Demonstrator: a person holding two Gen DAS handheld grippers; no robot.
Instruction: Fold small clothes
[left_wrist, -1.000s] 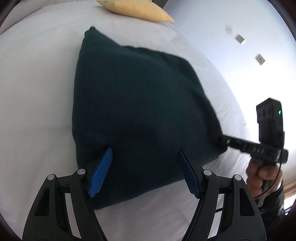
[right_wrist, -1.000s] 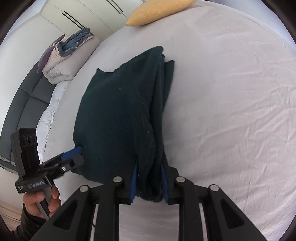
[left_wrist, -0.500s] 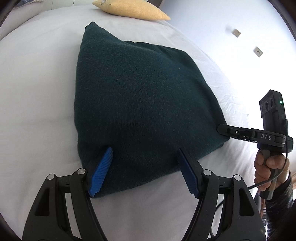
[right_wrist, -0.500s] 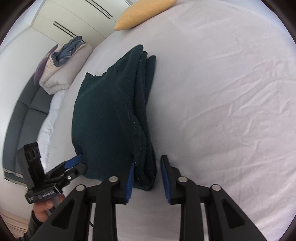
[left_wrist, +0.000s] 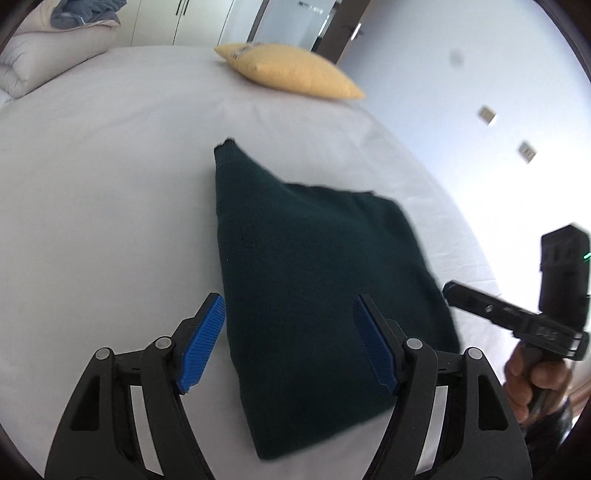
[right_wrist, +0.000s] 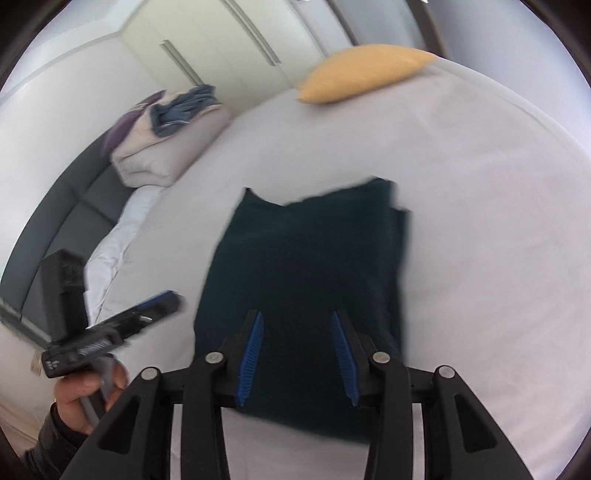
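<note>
Both grippers have pulled back and up from the folded sweater (left_wrist: 317, 280) since a second ago, when the right one was clamped on its near edge and the left one sat low over its near corner. Now neither touches the cloth, and more of the room shows behind it.

Farthest left in the left wrist view, a rolled pale duvet (left_wrist: 48, 48) with a blue garment on top sits at the far corner of the bed (left_wrist: 92, 184). The left gripper (left_wrist: 291, 343) hovers over the near end of the sweater with its blue pads (left_wrist: 201, 343) wide apart, one pad past the left edge of the cloth and the other above its middle. The sweater lies flat on the white sheet as a dark green folded block, well short of the yellow pillow (left_wrist: 291, 72) at the head of the bed. At the right edge, the right gripper (left_wrist: 458, 291) is held in a hand (left_wrist: 532, 384) just off the sweater's right side; its tips are blurred in this view.

In the right wrist view, the left gripper (right_wrist: 162, 304) shows on the left, blurred, beside the sweater (right_wrist: 310, 280) and clear of it. The right gripper (right_wrist: 297, 354) hangs above the near edge with its pads (right_wrist: 251, 354) parted and nothing between them. The stacked layers of the fold show along the sweater's right side.
</note>
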